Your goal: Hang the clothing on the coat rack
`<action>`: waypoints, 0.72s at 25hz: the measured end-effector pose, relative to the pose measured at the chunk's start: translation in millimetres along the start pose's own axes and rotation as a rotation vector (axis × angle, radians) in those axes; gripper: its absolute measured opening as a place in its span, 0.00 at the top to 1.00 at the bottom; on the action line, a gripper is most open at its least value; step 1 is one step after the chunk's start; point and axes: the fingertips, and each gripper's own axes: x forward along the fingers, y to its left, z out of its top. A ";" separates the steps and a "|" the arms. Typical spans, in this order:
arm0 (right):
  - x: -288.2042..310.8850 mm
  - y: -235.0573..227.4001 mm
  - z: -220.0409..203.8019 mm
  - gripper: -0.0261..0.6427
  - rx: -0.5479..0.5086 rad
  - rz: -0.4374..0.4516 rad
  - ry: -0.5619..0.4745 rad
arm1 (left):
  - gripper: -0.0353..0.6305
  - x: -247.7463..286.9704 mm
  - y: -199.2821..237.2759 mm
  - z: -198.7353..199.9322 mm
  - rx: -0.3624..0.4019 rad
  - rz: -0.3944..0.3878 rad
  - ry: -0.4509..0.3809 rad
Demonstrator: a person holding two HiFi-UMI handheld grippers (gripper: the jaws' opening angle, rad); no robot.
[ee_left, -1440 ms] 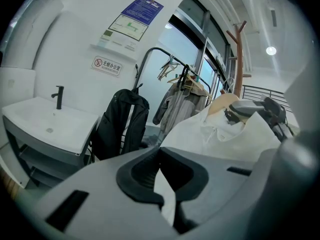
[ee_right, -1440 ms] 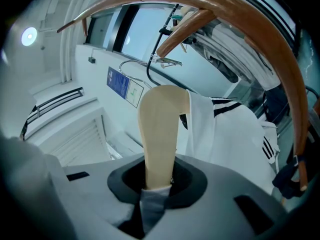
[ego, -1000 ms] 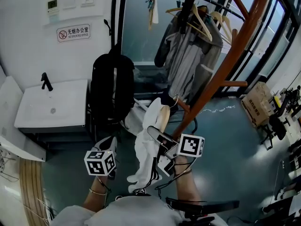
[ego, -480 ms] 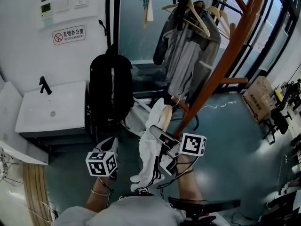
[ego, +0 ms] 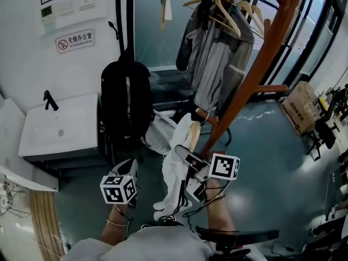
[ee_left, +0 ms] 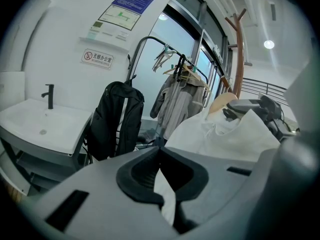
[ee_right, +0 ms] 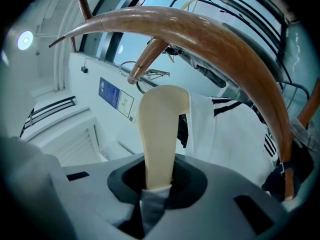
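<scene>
The right gripper (ego: 184,153) has its jaws pinched on one arm of the wooden hanger (ee_right: 162,129) that carries the white garment (ego: 173,181), and the hanger's hook sits just beside a low peg (ego: 210,119) of the brown coat rack (ego: 255,64). The left gripper (ee_left: 159,151) hangs apart from the cloth, its jaws pressed together at the tips. Bare floor (ego: 261,162) lies open right of the rack, while a black backpack (ego: 128,99) and a washbasin (ego: 60,126) crowd the left. A cardboard box (ego: 299,105) stands well apart, its contents unseen.
</scene>
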 end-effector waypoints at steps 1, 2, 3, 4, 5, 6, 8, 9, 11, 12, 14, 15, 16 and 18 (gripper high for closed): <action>-0.7 -1.6 -0.4 0.85 0.001 -0.004 -0.001 | 0.94 0.7 -0.7 -0.6 0.003 -0.002 0.003; -1.4 -2.9 -0.9 0.85 0.001 -0.007 -0.002 | 0.94 1.2 -1.5 -0.9 0.005 -0.004 0.005; -2.1 -4.1 -1.5 0.85 0.002 -0.009 -0.003 | 0.94 1.6 -2.3 -1.1 0.008 -0.006 0.006; -2.8 -5.3 -2.2 0.85 0.004 -0.010 -0.004 | 0.94 2.0 -2.8 -1.6 0.010 -0.007 0.009; -3.6 -6.4 -2.9 0.85 0.006 -0.011 -0.005 | 0.94 2.4 -3.0 -2.3 0.011 -0.007 0.012; -4.3 -7.8 -3.5 0.85 0.008 -0.012 -0.006 | 0.94 3.0 -3.0 -3.3 0.013 -0.007 0.016; -5.9 -10.6 -4.2 0.85 0.013 -0.015 -0.010 | 0.93 4.2 -3.3 -5.0 0.016 -0.008 0.023; -7.0 -12.0 -4.4 0.85 0.015 -0.018 -0.012 | 0.93 4.5 -3.8 -5.7 0.018 -0.009 0.026; -9.5 -14.5 -4.3 0.85 0.020 -0.021 -0.017 | 0.94 5.1 -5.4 -6.9 0.023 -0.012 0.032; -10.7 -16.0 -4.1 0.85 0.022 -0.023 -0.021 | 0.94 5.7 -6.3 -7.3 0.026 -0.013 0.034; -12.4 -19.2 -3.8 0.85 0.028 -0.028 -0.028 | 0.94 7.0 -7.3 -7.9 0.032 -0.017 0.038; -12.8 -20.7 -3.9 0.85 0.029 -0.031 -0.031 | 0.94 7.6 -7.6 -8.3 0.035 -0.018 0.041; -13.0 -21.5 -4.0 0.85 0.026 -0.030 -0.033 | 0.94 8.1 -7.7 -9.0 0.038 -0.020 0.045; -12.2 -19.5 -3.1 0.85 -0.004 -0.012 -0.036 | 0.94 9.1 -8.1 -10.9 0.043 -0.023 0.053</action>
